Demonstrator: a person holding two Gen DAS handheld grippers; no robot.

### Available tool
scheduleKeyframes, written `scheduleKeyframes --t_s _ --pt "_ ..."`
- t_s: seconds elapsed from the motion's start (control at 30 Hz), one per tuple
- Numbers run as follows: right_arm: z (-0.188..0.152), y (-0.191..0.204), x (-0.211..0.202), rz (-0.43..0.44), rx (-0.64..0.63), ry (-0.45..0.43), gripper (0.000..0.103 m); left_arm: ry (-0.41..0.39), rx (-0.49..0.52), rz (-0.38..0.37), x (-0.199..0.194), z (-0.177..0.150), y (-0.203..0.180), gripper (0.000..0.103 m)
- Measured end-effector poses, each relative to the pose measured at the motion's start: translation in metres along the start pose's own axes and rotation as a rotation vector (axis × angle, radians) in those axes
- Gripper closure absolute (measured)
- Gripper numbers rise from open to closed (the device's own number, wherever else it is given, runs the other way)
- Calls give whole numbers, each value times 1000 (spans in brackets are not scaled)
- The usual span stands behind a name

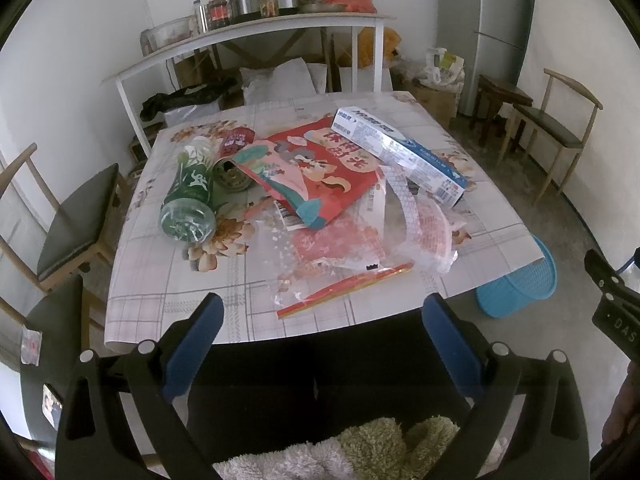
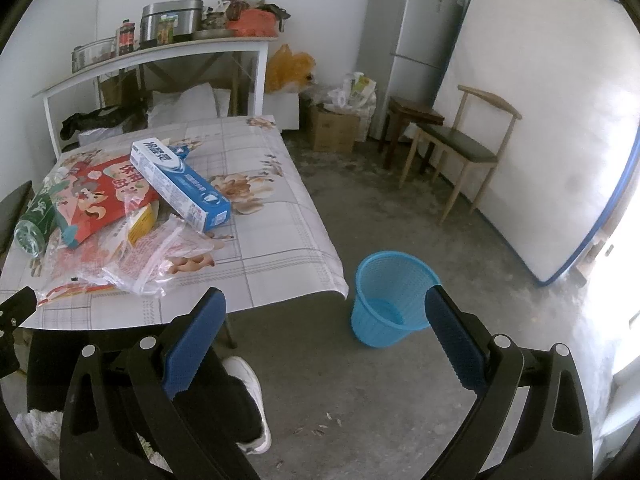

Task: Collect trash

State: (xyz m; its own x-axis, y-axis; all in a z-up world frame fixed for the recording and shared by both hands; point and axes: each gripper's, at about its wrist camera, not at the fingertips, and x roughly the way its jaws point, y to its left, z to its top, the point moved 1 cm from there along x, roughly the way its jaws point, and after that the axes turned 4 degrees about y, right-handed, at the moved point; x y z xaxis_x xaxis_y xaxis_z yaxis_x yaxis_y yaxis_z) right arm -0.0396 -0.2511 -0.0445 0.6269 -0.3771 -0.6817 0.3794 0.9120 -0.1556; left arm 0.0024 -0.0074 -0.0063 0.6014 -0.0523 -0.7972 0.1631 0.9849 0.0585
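Your left gripper (image 1: 320, 312): released, empty, at the table's (image 1: 400, 304) near edge. Your right gripper (image 2: 326, 308): released, empty, beside the table. Trash on the table: toothpaste box (image 1: 400, 152), green bottle (image 1: 190, 192), red packet (image 1: 328, 168), clear wrappers (image 1: 360, 248). Blue basket (image 2: 394, 298): floor, just off the table's corner.

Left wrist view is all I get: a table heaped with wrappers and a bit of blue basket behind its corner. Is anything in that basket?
Observer: The right wrist view looks into the blue basket. It stands upright on the floor and looks empty.
Operator: Is the other gripper carrying something?
Observer: No. The right gripper is open, with nothing between its fingers.
Operator: Is anything in the pile hidden from me?
Observer: A yellow packet lies under the clear wrappers, beside the toothpaste box.
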Motion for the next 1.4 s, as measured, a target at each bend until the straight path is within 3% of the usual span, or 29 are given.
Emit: scheduleKeyframes --t_s 1.4 --pt "1 8 2 16 4 4 8 7 -18 15 2 -4 10 5"
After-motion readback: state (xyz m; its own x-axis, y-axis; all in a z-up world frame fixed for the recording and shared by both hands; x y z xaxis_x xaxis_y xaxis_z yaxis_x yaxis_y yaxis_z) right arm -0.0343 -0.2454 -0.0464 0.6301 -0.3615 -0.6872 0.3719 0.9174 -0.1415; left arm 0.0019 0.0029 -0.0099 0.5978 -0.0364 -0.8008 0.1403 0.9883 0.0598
